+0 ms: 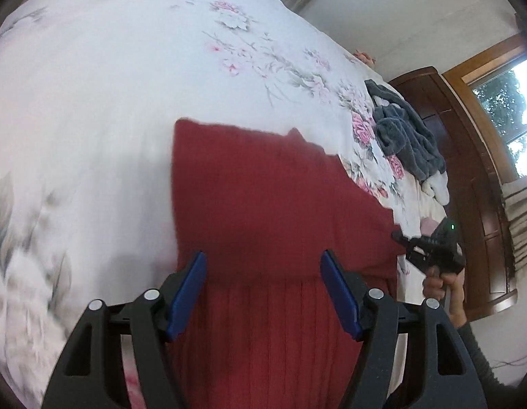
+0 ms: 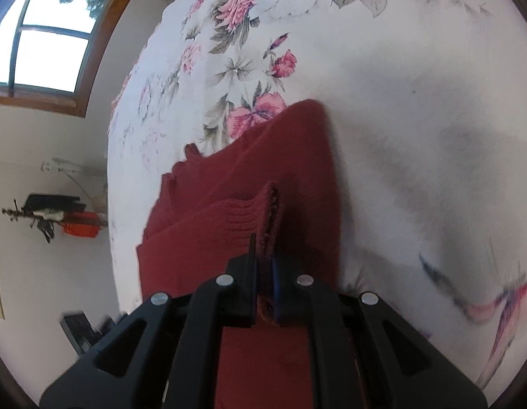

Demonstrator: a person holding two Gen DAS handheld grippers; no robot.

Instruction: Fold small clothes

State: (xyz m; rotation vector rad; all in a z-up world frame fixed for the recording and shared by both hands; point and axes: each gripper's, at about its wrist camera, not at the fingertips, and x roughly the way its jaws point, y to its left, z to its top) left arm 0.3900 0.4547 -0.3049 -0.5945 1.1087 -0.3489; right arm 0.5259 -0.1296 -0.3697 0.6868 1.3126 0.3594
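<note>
A bed (image 1: 110, 102) fills most of both views, covered by a white sheet printed with pink flowers and grey leaves. Behind it stand a plain pale wall, a dark wooden cabinet (image 1: 468, 170), and a wood-framed window (image 2: 48, 41) with tree leaves outside. Striped curtains (image 1: 522, 218) hang by the window. At the far edge of the bed lies a crumpled grey pile (image 1: 406, 136) of fleecy cloth with something white under it.

The red garment (image 1: 263, 187), a ribbed knit, lies on the sheet near the bed's front edge, partly lifted. The left gripper (image 1: 263, 266) hovers over it with its blue-padded fingers spread wide and nothing between them. The right gripper (image 2: 265, 262) is clenched on a doubled edge of the garment, which stands up between its fingers. In the left view it pinches the garment's right corner, held by a hand (image 1: 440, 283) in a dark sleeve.

Much of the sheet is blurred. A dark rack with something orange (image 2: 79, 226) by the wall is too small to identify. The garment's near part is hidden under the grippers.
</note>
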